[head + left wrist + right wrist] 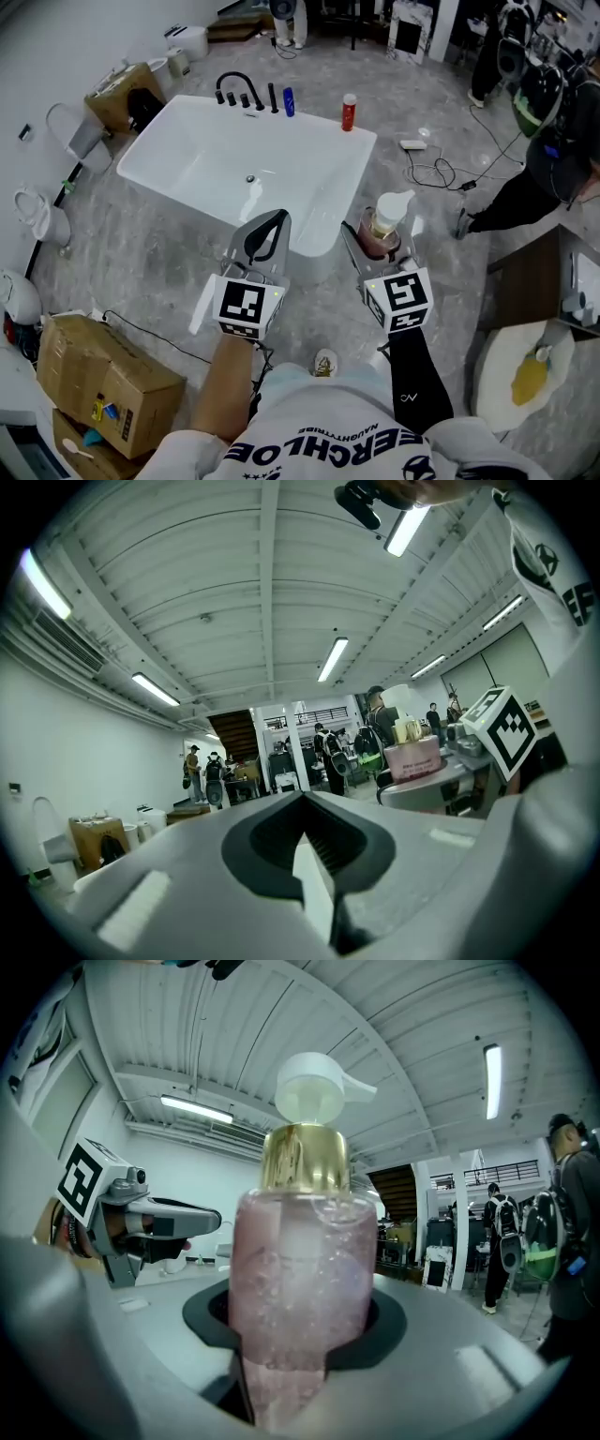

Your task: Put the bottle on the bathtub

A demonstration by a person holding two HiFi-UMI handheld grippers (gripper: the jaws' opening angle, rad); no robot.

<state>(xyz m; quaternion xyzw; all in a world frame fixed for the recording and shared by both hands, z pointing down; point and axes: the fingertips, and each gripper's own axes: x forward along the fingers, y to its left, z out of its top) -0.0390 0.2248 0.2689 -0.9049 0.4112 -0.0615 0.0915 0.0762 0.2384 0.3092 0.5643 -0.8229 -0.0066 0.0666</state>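
The left gripper (272, 219) and right gripper (377, 240) are grey, with black-lined fingers (169, 883). Each bears 1 white cube (250, 307) of black square markers. The right arm wears a black sleeve (417, 375); the shirt (309, 442) is white with black lettering.

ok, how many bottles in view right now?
3. A pink pump bottle is clamped in the right gripper. A blue bottle and a red bottle stand on the bathtub's far rim. Surrounding clutter may hide more.

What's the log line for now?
right claw: shut on pink pump bottle | left claw: shut, empty | bathtub: bottle not yet on it
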